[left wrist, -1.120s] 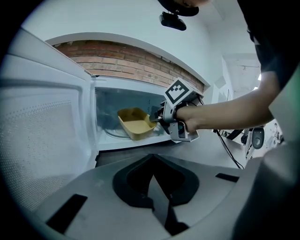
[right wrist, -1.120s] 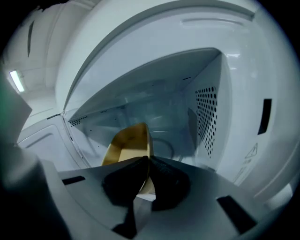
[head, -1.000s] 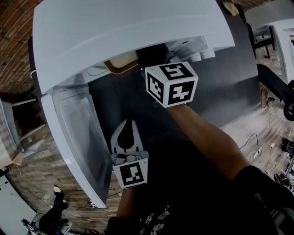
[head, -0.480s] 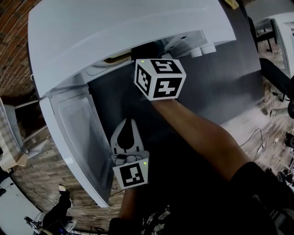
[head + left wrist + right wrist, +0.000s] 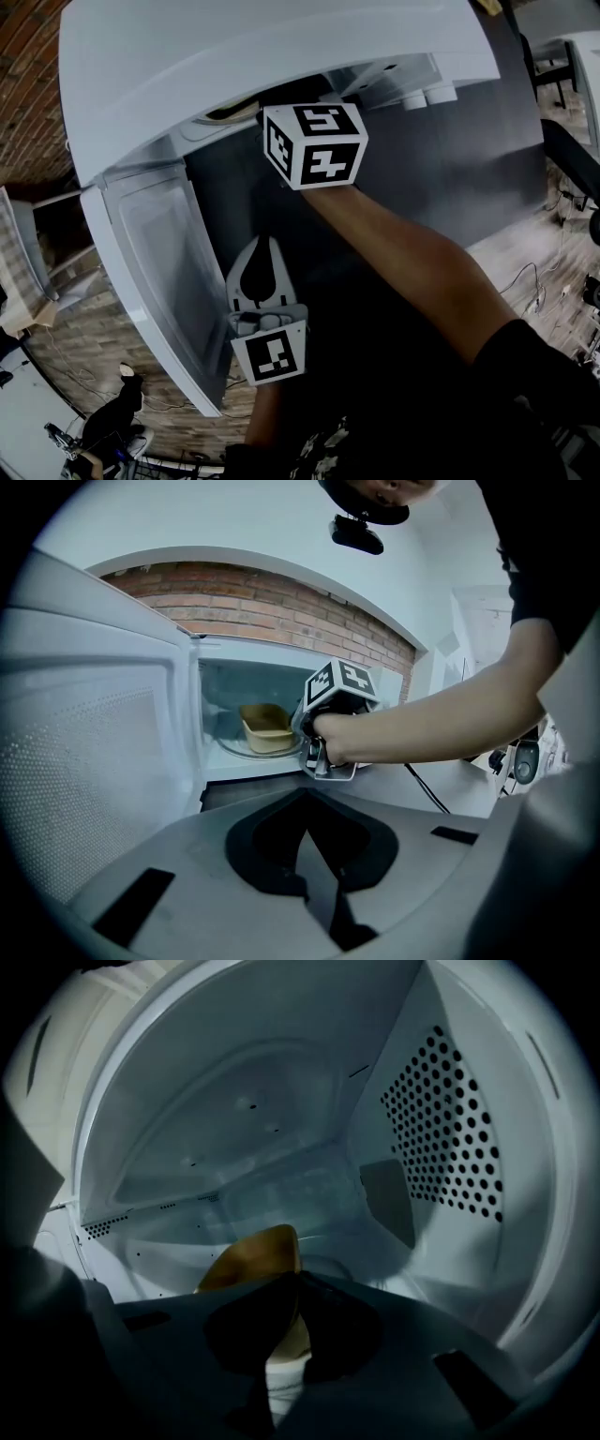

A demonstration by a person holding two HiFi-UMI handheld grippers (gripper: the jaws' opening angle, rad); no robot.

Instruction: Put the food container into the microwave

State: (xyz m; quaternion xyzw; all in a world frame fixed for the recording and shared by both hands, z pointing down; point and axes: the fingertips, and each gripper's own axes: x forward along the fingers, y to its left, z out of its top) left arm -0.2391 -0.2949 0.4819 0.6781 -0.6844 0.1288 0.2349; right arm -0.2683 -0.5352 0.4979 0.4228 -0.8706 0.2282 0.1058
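Microwave cavity (image 5: 281, 1129), tan food container (image 5: 266, 726) inside, pinched by right hand-held gripper (image 5: 296, 1279), left hand-held gripper (image 5: 306, 794) closed

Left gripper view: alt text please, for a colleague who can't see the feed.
A tan food container sits inside the open microwave, with the hand-held right gripper at its rim. In the foreground, the left gripper is shut and empty.

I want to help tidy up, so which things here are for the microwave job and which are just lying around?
For the job:
- food container, gripped by the right gripper
- microwave, its door open
- glass plate under the container

Just lying about:
- left gripper, shut and empty
- cables
- brick wall
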